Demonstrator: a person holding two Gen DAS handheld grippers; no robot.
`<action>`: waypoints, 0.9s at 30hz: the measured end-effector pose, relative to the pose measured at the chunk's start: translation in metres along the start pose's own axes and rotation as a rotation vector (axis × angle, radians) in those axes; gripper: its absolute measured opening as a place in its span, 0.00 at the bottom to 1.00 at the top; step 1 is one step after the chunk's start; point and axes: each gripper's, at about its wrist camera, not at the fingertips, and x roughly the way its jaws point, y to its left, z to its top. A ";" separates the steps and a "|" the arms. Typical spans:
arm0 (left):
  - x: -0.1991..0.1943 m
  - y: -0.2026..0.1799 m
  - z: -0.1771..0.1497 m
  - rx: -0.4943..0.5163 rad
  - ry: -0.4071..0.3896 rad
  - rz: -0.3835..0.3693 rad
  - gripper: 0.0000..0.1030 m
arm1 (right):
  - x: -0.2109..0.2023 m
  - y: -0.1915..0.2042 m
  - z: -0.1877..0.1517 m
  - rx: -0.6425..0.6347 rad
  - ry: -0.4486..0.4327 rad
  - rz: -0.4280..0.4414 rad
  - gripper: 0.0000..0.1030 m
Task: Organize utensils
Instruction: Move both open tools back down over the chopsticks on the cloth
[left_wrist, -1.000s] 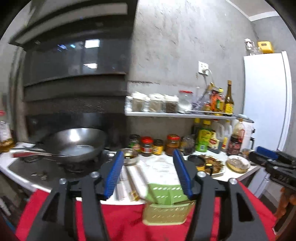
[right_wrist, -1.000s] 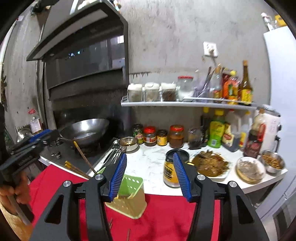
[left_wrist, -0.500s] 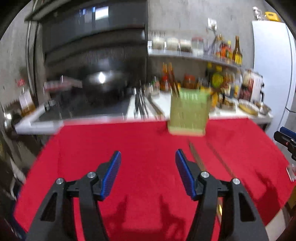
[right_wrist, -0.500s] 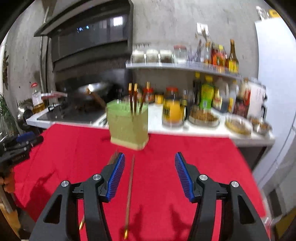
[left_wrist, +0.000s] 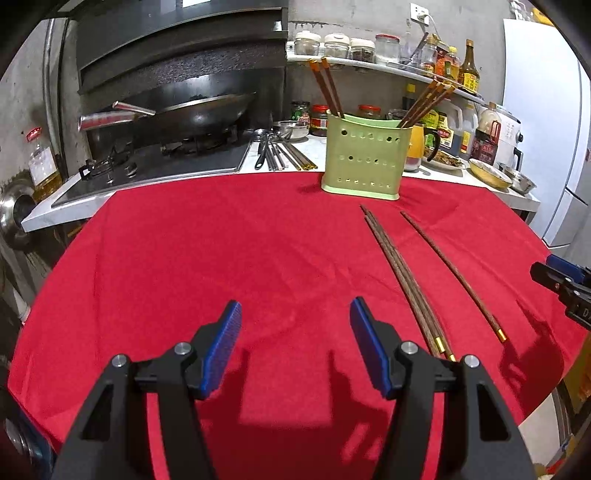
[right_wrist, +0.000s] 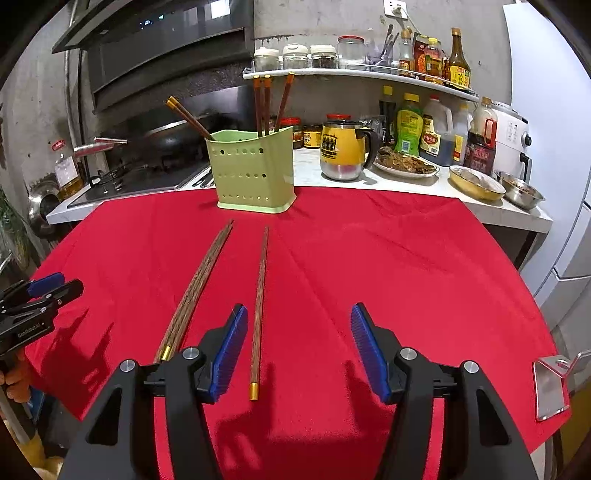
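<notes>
A green perforated utensil holder (left_wrist: 364, 158) (right_wrist: 255, 173) stands at the far edge of the red cloth (left_wrist: 221, 258) with several wooden chopsticks upright in it. On the cloth lie a pair of chopsticks (left_wrist: 399, 273) (right_wrist: 199, 284) and a single chopstick (left_wrist: 448, 269) (right_wrist: 260, 295). My left gripper (left_wrist: 294, 310) hovers open over bare cloth, left of the pair. My right gripper (right_wrist: 299, 310) is open too; the single chopstick lies on the cloth just inside its left finger, untouched. Each gripper shows at the edge of the other's view (left_wrist: 561, 280) (right_wrist: 40, 291).
Behind the cloth a counter carries a wok (left_wrist: 199, 110) on the stove, loose metal utensils (left_wrist: 280, 155), a yellow mug (right_wrist: 343, 151), food plates (right_wrist: 406, 164), bowls and bottles. A shelf of jars (right_wrist: 314, 55) hangs above. A white fridge (left_wrist: 546, 129) stands right.
Both grippers have come down and tipped toward the red cloth, so the loose chopsticks now lie in view. The jaws stay open and hold nothing.
</notes>
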 end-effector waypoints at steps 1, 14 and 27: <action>0.000 -0.001 0.001 0.003 0.000 -0.001 0.58 | 0.000 0.000 0.000 0.001 0.000 0.001 0.58; 0.010 -0.006 0.010 0.019 0.006 0.001 0.58 | 0.013 0.001 0.006 -0.004 0.024 0.017 0.58; 0.020 0.002 0.010 0.003 0.026 0.021 0.58 | 0.027 0.007 0.006 -0.013 0.058 0.020 0.58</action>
